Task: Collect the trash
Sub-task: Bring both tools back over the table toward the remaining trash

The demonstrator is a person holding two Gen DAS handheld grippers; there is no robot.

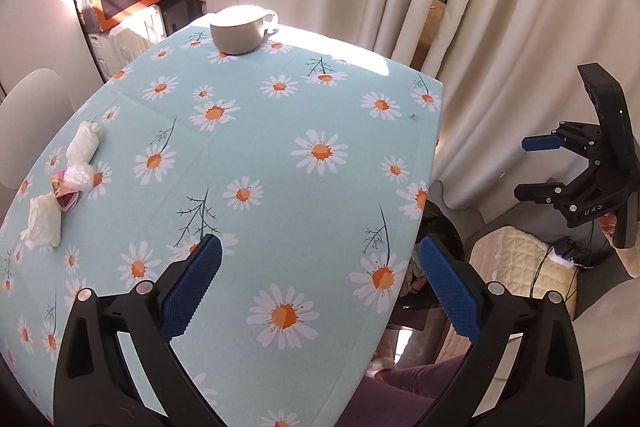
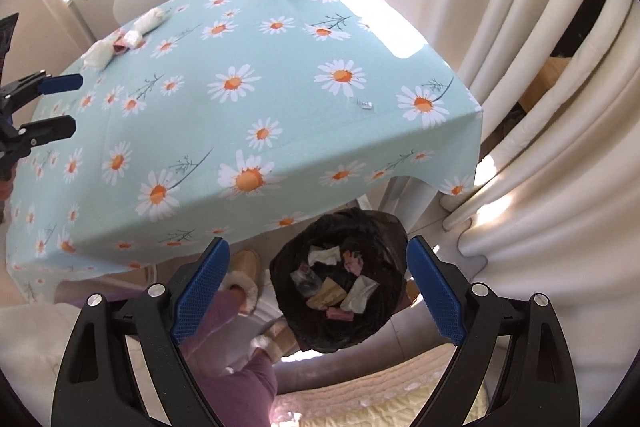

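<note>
Trash waits on the far side of the table.

Your left claw [image 1: 320, 283] and right claw [image 2: 318, 287] are both wide open and hold nothing. The wads [image 1: 60, 187] lie bunched at the table's [image 1: 280, 115] left edge, well apart from the bin [image 2: 340, 279] on the floor. Grab one carelessly and you may knock the others off, since they touch.

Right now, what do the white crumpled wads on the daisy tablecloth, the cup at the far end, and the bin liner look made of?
White crumpled wads: soft tissue paper by the look, matte and creased. Beige round cup: probably glazed ceramic, smooth with a slight sheen; plastic not excluded. Black bin liner: thin plastic film, glossy wrinkles. Light-blue daisy tablecloth: printed fabric or coated cloth, fold lines showing.
</note>
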